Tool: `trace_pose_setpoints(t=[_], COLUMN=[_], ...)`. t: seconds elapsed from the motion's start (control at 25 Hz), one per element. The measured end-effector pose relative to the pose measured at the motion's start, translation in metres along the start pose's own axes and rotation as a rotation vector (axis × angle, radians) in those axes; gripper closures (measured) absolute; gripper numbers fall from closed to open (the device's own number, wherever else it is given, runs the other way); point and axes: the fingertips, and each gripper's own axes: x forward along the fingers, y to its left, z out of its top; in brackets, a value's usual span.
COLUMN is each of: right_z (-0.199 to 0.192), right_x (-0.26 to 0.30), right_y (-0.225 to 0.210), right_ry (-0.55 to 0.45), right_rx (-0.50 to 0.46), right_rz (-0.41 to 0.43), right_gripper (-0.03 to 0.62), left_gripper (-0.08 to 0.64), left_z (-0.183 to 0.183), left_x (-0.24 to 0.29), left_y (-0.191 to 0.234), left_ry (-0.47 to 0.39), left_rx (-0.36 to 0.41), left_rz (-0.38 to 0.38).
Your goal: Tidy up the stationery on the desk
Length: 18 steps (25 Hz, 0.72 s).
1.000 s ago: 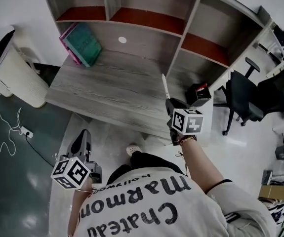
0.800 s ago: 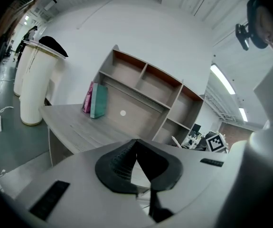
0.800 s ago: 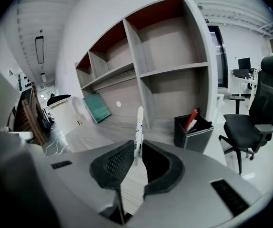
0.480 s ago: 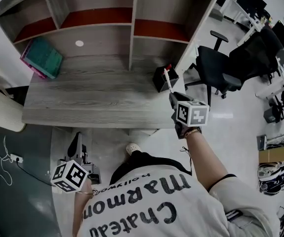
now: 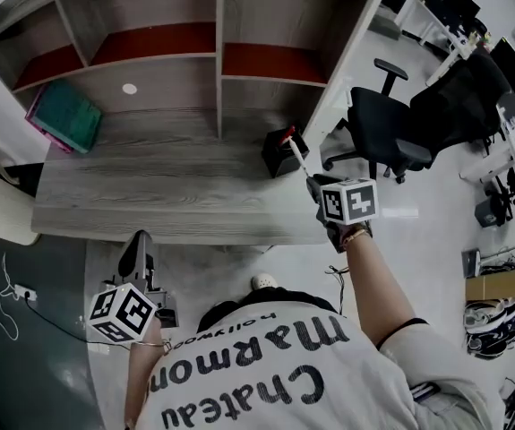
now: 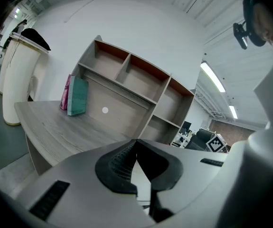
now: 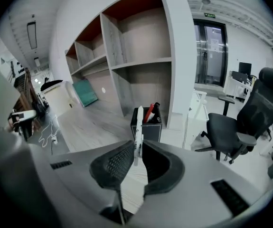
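Right gripper (image 7: 137,148) clamped a white pen (image 7: 137,125), black pen holder (image 7: 151,131) just beyond at twelve o'clock; left gripper (image 6: 135,146) jaws met, empty

An office: a grey wood-grain worktop (image 5: 150,195) carries an open shelf unit (image 5: 217,56) along its back and a black pen holder (image 5: 279,155) at its right end. Black swivel chairs (image 5: 387,137) and further desks (image 5: 436,16) stand beyond that end.
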Motion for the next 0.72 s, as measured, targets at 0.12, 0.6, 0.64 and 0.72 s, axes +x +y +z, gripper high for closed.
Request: trace_pose_setpoints(t=[0.12, 0.6, 0.64, 0.72], right_z=[0.0, 0.019, 0.019, 0.019], right_x=[0.006, 0.034, 0.036, 0.038], right_y=[-0.015, -0.04, -0.039, -0.037], right_ry=[0.088, 0.32, 0.342, 0.394], right_rx=[-0.121, -0.579, -0.609, -0.666], right_rz=[0.0, 0.054, 0.071, 0.092], right_gripper=[0.528, 0.528, 0.528, 0.526], left_gripper=[0.545, 0.545, 0.545, 0.545], left_z=[0.004, -0.005, -0.005, -0.005], left_x=[0.017, 0.064, 0.065, 0.065], left_y=[-0.014, -0.057, -0.058, -0.059], left_ry=[-0.01, 0.005, 0.003, 0.002], left_rx=[0.002, 0.002, 0.003, 0.004], left_rz=[0.002, 0.008, 0.011, 0.018])
